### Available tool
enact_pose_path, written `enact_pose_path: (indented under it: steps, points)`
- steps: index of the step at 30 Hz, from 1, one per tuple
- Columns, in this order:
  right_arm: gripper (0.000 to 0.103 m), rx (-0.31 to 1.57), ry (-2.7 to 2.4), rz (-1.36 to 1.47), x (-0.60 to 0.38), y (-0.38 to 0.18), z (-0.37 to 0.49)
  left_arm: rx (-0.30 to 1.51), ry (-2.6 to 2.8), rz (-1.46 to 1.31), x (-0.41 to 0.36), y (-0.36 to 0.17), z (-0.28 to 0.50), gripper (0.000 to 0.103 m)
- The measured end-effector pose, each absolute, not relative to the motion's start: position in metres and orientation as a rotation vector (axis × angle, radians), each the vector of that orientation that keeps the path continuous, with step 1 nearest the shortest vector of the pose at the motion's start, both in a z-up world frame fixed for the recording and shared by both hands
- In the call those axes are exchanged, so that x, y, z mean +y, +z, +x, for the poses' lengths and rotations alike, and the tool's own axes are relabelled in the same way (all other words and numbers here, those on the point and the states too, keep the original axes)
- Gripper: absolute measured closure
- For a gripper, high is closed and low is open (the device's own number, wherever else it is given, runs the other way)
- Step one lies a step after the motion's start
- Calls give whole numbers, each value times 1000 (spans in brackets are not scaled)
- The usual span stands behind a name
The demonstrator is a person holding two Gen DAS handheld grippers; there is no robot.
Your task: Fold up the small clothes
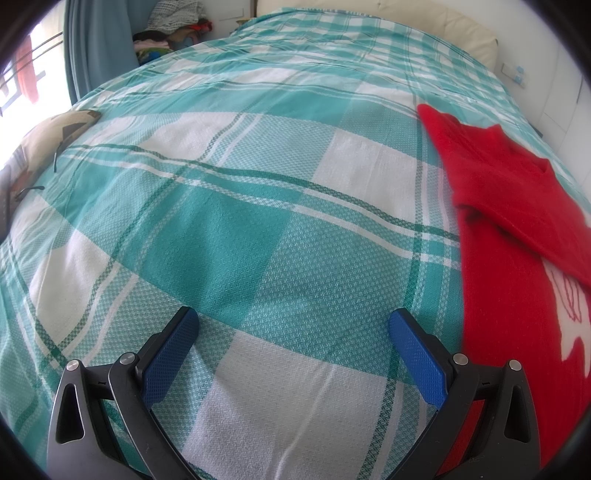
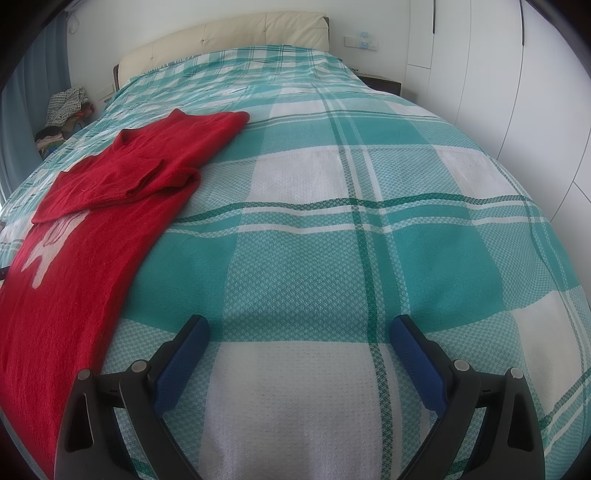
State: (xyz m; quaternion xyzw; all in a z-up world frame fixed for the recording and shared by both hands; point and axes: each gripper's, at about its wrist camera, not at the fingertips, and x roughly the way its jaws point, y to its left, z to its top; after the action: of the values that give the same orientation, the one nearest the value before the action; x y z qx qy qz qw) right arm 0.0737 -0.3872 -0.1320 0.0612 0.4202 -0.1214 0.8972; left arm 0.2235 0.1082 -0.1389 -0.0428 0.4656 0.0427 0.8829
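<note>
A small red knit sweater (image 1: pixel 517 229) with a white figure on its front lies flat on the bed, sleeves folded across the chest. In the left wrist view it is to the right of my left gripper (image 1: pixel 293 321), which is open and empty above the bedspread. In the right wrist view the sweater (image 2: pixel 110 206) lies to the left of my right gripper (image 2: pixel 299 328), also open and empty. Neither gripper touches the sweater.
The bed is covered by a teal and white plaid bedspread (image 2: pixel 332 221) with a cream headboard (image 2: pixel 229 37). A pile of clothes (image 1: pixel 173 26) sits by the blue curtain (image 1: pixel 96 48). A patterned cushion (image 1: pixel 44 147) lies at the left edge. White wardrobes (image 2: pixel 517 74) stand at the right.
</note>
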Motion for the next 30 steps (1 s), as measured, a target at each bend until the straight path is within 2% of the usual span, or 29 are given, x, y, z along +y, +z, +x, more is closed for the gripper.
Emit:
enact_pose_path:
  steps: [8, 11, 15, 18, 22, 24, 25, 26, 27, 30]
  points:
    - [4, 873, -252, 122, -387, -132, 74, 955, 79, -108, 112, -137, 222, 0]
    - [4, 869, -251, 125, -386, -131, 73, 920, 28, -173, 121, -120, 210, 2]
    - [5, 828, -240, 109, -373, -105, 52, 896, -127, -238, 132, -85, 167, 1]
    - [5, 763, -133, 130, -350, -75, 19, 964, -260, -199, 126, -86, 127, 1]
    - [5, 806, 33, 179, -317, -69, -14, 1030, -374, -151, 109, -94, 91, 3]
    - [5, 847, 86, 227, -307, -77, -21, 1044, -435, -185, 100, -94, 82, 8]
    - [6, 872, 114, 265, -304, -81, -23, 1054, -466, -198, 94, -94, 79, 16]
    - [12, 894, 147, 311, -302, -85, -25, 1069, -492, -203, 89, -95, 77, 25]
    - [17, 916, 182, 356, -300, -90, -26, 1084, -504, -197, 83, -97, 75, 29]
    - [30, 1005, 235, 442, -292, -108, -25, 1104, -486, -139, 71, -102, 70, 57]
